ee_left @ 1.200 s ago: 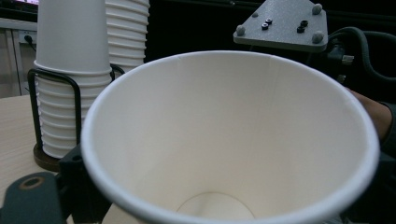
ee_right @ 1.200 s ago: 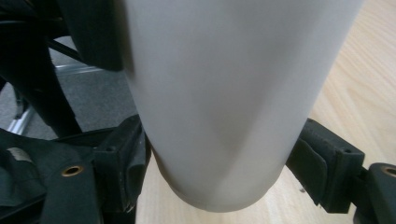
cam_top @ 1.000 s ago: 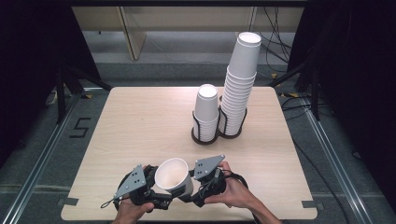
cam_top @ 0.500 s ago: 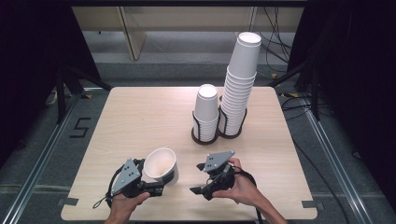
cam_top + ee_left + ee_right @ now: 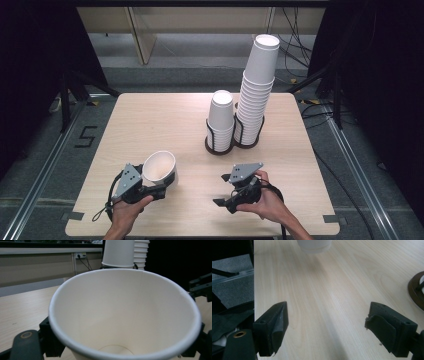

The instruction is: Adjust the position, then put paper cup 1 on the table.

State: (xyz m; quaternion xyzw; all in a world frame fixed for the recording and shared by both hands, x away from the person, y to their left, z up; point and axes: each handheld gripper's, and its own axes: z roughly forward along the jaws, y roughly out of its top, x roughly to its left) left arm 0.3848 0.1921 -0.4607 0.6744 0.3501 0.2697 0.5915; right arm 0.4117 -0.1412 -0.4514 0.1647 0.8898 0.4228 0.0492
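- Left tongs [image 5: 162, 187] clamped on a white paper cup [image 5: 160, 167], mouth tipped up and toward the holder, low over the near-left tabletop [image 5: 150, 125].
- Right tongs [image 5: 222, 190] spread wide, empty, above bare wood at near right.
- Step in hand, by judgement: carrying one separated cup, clear of the other tongs.
- Next move likely calls for turning it mouth-down and lowering it over the short stack [image 5: 221, 117], or standing it on the wood, with a gentle grip so the thin wall keeps from buckling.
- Cup: matte, tapered, rolled rim, faint side seam [image 5: 140, 297].
- Tall stack [image 5: 257, 90] ribbed with nested rims, slightly leaning; dark wire holder [image 5: 220, 145] below; tabletop pale, fine-grained.
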